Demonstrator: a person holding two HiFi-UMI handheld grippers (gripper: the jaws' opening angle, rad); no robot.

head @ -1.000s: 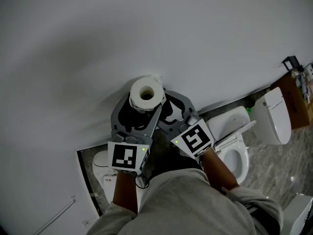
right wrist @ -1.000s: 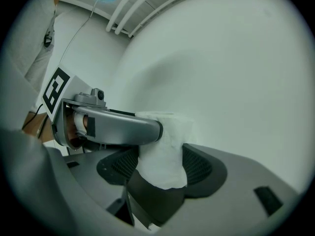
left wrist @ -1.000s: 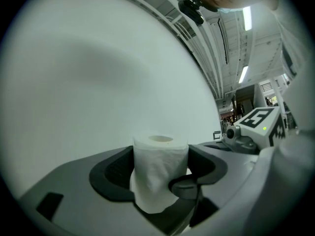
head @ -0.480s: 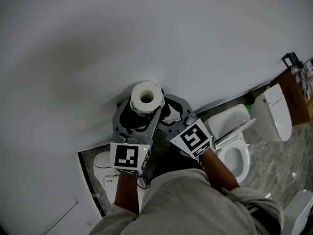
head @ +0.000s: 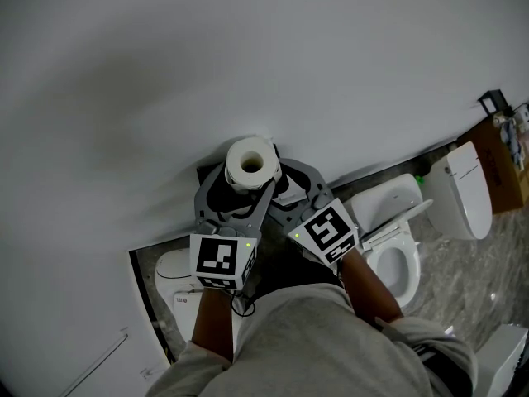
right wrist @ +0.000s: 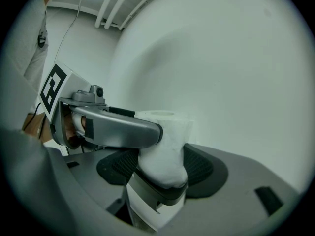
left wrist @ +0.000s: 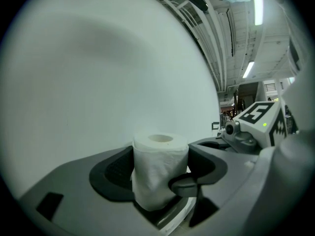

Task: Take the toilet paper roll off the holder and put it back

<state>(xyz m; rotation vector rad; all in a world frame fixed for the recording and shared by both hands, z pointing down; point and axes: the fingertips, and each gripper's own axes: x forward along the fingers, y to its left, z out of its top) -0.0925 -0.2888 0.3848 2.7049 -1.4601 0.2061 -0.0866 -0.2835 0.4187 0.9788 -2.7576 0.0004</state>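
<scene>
A white toilet paper roll (head: 250, 162) stands upright against the white wall, hole facing up. My left gripper (head: 239, 185) has its dark pads against both sides of the roll (left wrist: 158, 168) and is shut on it. My right gripper (head: 291, 185) comes in from the right at an angle. Its pads also press on the roll (right wrist: 165, 154), denting the lower part. The left gripper's silver jaw crosses in front in the right gripper view. A grey-and-white bracket (right wrist: 153, 199) sits just under the roll; I cannot tell whether the roll touches it.
The white wall (head: 248, 56) is right behind the roll. A toilet (head: 398, 246) with its seat up stands to the right, another (head: 464, 193) is farther right beside a brown box (head: 501, 169), and one more (head: 177, 286) is at lower left. The person's legs fill the bottom.
Both grippers and the roll between them have sunk a little together. The grip on the roll looks the same.
</scene>
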